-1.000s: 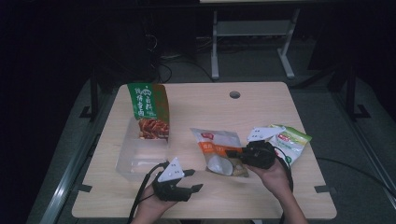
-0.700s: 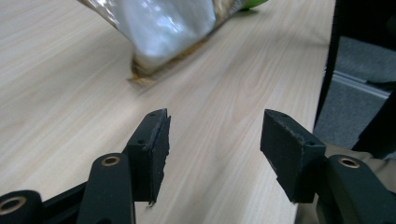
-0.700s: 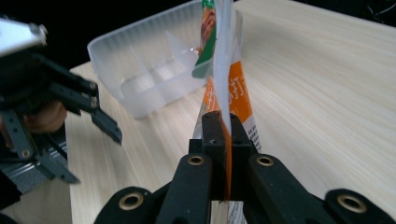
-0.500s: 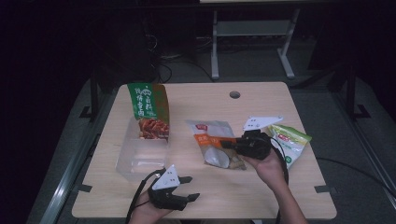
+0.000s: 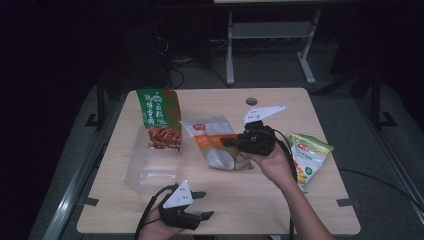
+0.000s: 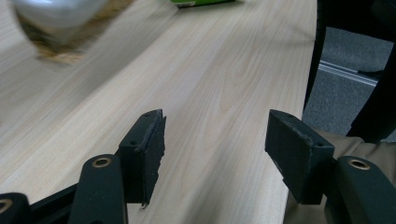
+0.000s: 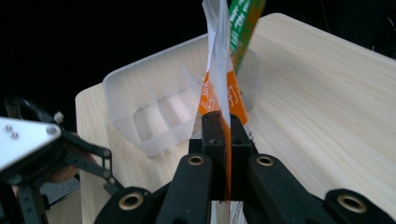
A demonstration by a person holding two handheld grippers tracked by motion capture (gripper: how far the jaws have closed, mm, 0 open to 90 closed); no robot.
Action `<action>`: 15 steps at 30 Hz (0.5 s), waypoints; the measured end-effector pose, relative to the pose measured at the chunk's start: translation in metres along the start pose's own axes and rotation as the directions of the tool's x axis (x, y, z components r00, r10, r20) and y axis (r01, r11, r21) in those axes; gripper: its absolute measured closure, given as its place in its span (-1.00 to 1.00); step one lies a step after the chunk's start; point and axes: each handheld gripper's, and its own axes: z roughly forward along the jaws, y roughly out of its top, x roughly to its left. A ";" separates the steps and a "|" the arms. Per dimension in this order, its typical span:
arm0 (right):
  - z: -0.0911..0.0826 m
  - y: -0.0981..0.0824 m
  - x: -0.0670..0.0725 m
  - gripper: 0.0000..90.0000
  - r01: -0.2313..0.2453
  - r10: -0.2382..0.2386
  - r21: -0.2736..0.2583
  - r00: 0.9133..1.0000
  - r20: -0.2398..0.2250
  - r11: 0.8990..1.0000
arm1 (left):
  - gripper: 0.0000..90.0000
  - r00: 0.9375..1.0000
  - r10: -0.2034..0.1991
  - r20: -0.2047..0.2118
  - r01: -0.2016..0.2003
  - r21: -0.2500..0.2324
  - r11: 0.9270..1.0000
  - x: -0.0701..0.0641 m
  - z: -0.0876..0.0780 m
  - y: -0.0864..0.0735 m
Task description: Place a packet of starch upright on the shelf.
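Lift is the change: a second ago the orange-and-white snack pouch (image 5: 216,142) lay flat near the table's middle with my right gripper (image 5: 232,143) low beside it, and now that gripper has risen and swung toward the clear plastic bin (image 5: 150,167), carrying the pouch with it. My right gripper view shows the two jaws pressed together on the pouch's edge (image 7: 219,100), so the film stands up on edge between them, with the bin (image 7: 154,112) straight ahead and the green-and-red bag (image 7: 243,28) standing in its far end. In the high view that green bag (image 5: 159,120) leans upright in the bin's back compartment, while the front part of the bin looks free.

My left gripper (image 5: 200,205) has drawn back to the near edge of the table (image 5: 300,210), jaws spread apart with nothing between them; its own view shows bare wood ahead. A green-and-yellow packet (image 5: 307,157) lies off to the right, untouched.

I judge that I am gathering the bags into the bin: one is in, this pouch is on its way, one remains. The grip is only on a thin edge, so the pouch may swing or slip as I bring it over the rim
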 end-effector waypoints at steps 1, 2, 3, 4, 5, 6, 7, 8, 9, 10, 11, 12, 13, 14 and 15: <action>0.002 0.005 0.001 1.00 0.010 -0.010 0.004 1.000 0.003 1.000 | -0.17 1.000 0.000 0.002 0.000 -0.004 1.000 0.000 0.000 0.000; 0.004 0.010 0.002 1.00 0.016 -0.016 0.010 1.000 0.000 1.000 | -0.18 1.000 0.002 0.001 -0.002 -0.005 1.000 0.001 -0.001 0.000; 0.007 0.014 0.004 1.00 0.018 -0.018 0.014 1.000 -0.004 1.000 | -0.18 1.000 -0.003 0.004 0.003 -0.007 1.000 0.001 -0.001 0.000; 0.009 0.019 0.004 1.00 0.033 -0.033 0.015 0.999 -0.008 0.999 | -0.18 1.000 -0.003 0.004 0.003 -0.012 1.000 0.002 -0.002 0.000; 0.012 0.023 0.005 1.00 0.037 -0.037 0.014 0.999 -0.011 0.999 | -0.18 1.000 -0.003 0.002 0.003 -0.014 1.000 0.002 -0.003 0.000; 0.015 0.027 0.005 1.00 0.045 -0.045 0.013 0.999 -0.015 0.999 | -0.18 1.000 -0.003 0.004 0.003 -0.013 1.000 0.002 -0.004 0.000; 0.018 0.031 0.006 1.00 0.050 -0.050 0.013 0.999 -0.019 0.999 | -0.18 1.000 -0.011 0.007 0.012 -0.017 1.000 0.002 -0.004 0.000; 0.021 0.034 0.007 1.00 0.047 -0.046 0.014 0.999 -0.025 0.999 | -0.18 1.000 -0.010 0.006 0.010 -0.020 1.000 0.002 -0.004 0.000; 0.025 0.038 0.008 1.00 0.050 -0.049 0.016 0.998 -0.032 0.999 | -0.19 1.000 -0.013 0.006 0.013 -0.021 1.000 0.002 -0.004 0.000; 0.028 0.041 0.009 1.00 0.049 -0.048 0.015 0.998 -0.039 0.999 | -0.19 1.000 -0.019 0.009 0.019 -0.023 1.000 0.001 -0.004 0.000; 0.032 0.044 0.011 1.00 0.051 -0.050 0.018 0.998 -0.044 0.999 | -0.19 1.000 -0.014 0.008 0.014 -0.024 1.000 0.001 -0.004 0.000; 0.035 0.047 0.012 1.00 0.057 -0.056 0.021 0.997 -0.049 0.998 | -0.19 1.000 -0.008 0.008 0.008 -0.018 1.000 0.002 -0.005 0.001; 0.039 0.050 0.013 1.00 0.059 -0.058 0.021 0.997 -0.052 0.998 | -0.19 1.000 -0.010 0.007 0.010 -0.021 1.000 0.001 -0.006 0.001; 0.043 0.053 0.014 1.00 0.060 -0.059 0.024 0.997 -0.059 0.998 | -0.19 1.000 -0.009 0.007 0.009 -0.027 1.000 0.002 -0.007 0.001; 0.048 0.056 0.015 1.00 0.064 -0.062 0.026 0.996 -0.068 0.998 | -0.19 1.000 -0.019 0.012 0.020 -0.027 0.999 0.000 -0.007 0.001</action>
